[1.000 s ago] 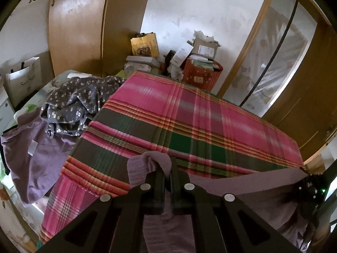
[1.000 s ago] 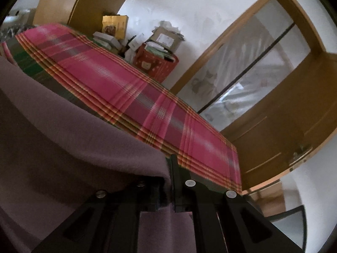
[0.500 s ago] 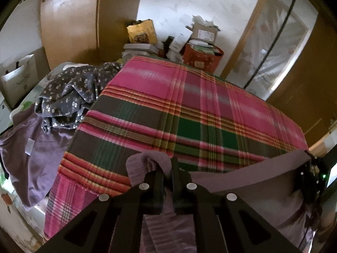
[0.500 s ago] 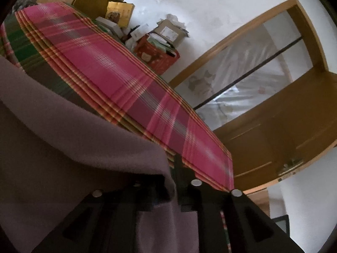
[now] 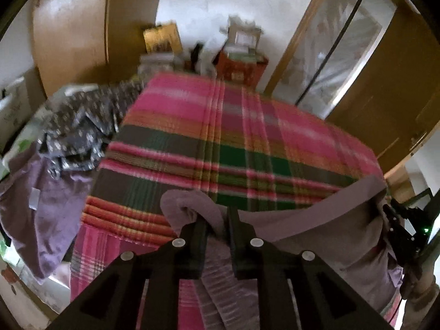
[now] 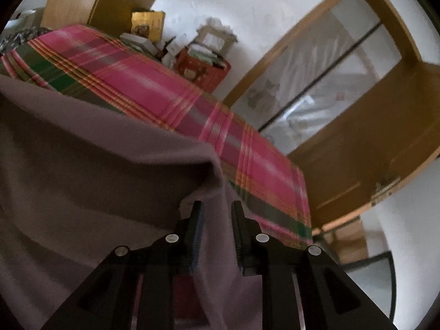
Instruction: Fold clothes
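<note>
We let both jaws open off the soft, limp mauve garment (image 5: pixel 316 220), its corners between them: left gripper (image 5: pixel 217 220), right gripper (image 6: pixel 216 211), best regripped at those corners by the bed's (image 5: pixel 233 126) near edge.

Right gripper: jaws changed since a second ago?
Yes. The right gripper was pinched on the mauve garment and its jaws are now opening; the cloth hangs loose between them, in front of the plaid bedspread.

Dim daylit room, motion blur throughout, strong fisheye bending, dark vignetted corners
</note>
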Tool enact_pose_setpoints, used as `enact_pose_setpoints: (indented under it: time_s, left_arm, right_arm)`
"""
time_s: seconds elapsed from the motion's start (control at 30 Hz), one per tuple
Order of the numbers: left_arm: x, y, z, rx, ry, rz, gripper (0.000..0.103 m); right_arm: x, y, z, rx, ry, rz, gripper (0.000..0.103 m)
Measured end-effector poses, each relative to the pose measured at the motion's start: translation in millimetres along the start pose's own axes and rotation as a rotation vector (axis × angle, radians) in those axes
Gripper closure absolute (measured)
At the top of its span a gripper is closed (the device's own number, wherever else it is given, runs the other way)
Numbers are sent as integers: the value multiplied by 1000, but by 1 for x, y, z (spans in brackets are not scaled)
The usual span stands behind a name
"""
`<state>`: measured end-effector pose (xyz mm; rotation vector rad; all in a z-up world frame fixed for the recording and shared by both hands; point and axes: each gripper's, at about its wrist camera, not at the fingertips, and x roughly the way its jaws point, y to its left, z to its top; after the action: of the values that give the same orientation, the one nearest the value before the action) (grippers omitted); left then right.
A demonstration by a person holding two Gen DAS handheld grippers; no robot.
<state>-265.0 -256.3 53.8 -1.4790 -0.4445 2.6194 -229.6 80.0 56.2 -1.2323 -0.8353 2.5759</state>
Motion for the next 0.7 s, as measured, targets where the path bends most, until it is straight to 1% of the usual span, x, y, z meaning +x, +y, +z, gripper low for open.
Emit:
enact_pose_setpoints:
  time_s: [0.03,0.1,0.2,0.27,0.3,0.33,0.37,0.4,0.43,0.53,0.63,0.7]
  left_arm:
    - [3,3,1,-20,20,-8,89]
    - [-3,5,-2,-34,12,-34,89]
    - [-13,5,-5,-14,10,-51,88]
    - [-21,9,-7,-39,-12,-68,87]
    - [-27,13,-8,-55,-39,-89,86]
    - [-32,16,-9,-71,-64,-107,83]
    - [-34,20,-7,-85,-77,-110,78]
    - [-36,24,-6,-100,-86,-113,78]
    - [-37,29,-8,-117,-75,-110,78]
    - [-38,41,-14,-162,-43,-102,78]
    - [-41,40,-33,-123,-22,-96,78]
    - [-42,40,-45,-111,5,-121,78]
  right_arm:
    - [-2,-1,-2,19,14,22,82]
    - [-7,-1,-7,25,27,46,82]
    - [-15,1,-14,19,30,44,82]
    - [-19,4,-18,23,34,62,82]
    - [-21,6,-21,22,35,69,82]
    - [-24,10,-23,19,35,74,82]
    - [-26,15,-26,15,35,79,82]
    - [-28,19,-27,13,35,84,82]
    - [-29,21,-28,14,33,88,82]
    - [-42,27,-34,27,-1,121,82]
    - [-67,32,-41,59,-70,200,82]
    - [-84,41,-47,60,-112,262,82]
